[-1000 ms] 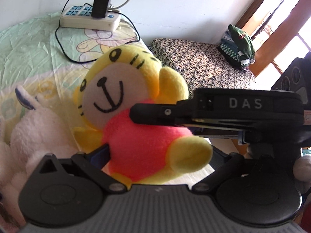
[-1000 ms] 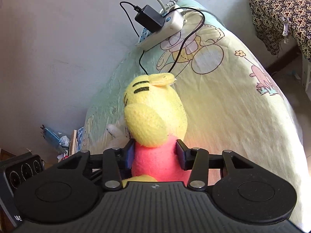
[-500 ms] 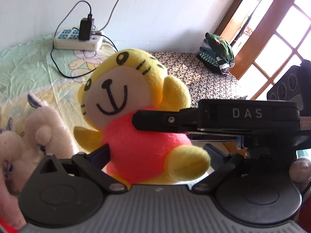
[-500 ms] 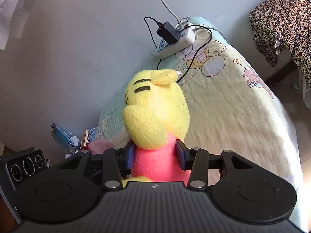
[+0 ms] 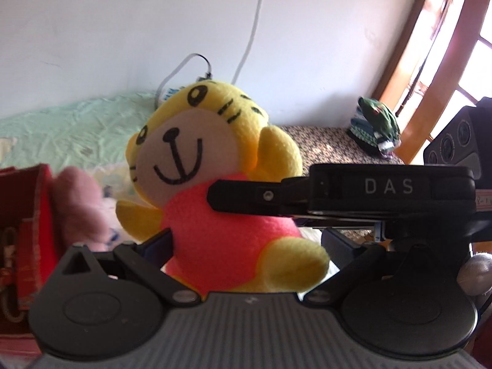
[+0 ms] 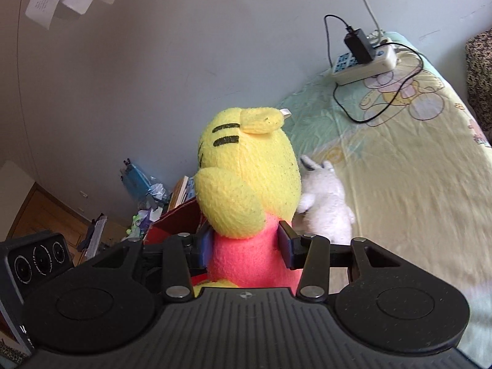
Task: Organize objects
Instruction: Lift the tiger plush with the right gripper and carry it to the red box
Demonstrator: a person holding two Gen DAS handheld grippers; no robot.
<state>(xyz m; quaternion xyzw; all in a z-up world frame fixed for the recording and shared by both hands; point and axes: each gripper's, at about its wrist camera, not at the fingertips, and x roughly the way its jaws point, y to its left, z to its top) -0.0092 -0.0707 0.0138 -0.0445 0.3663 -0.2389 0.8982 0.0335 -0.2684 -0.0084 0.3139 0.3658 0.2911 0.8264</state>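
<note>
Compared with a second ago, we carry the yellow plush tiger in a pink shirt (image 6: pixel 246 203) higher above the bed (image 6: pixel 415 184), right hand-held gripper (image 6: pixel 246 253) pinching its waist, left hand-held gripper (image 5: pixel 246 243) wide around it, so relocation is underway.

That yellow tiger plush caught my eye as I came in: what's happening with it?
A person holds the yellow tiger plush up above the bed with two handheld grippers. The right gripper squeezes its pink body; the left gripper brackets it from the front. A white plush lies on the sheet below.
</note>
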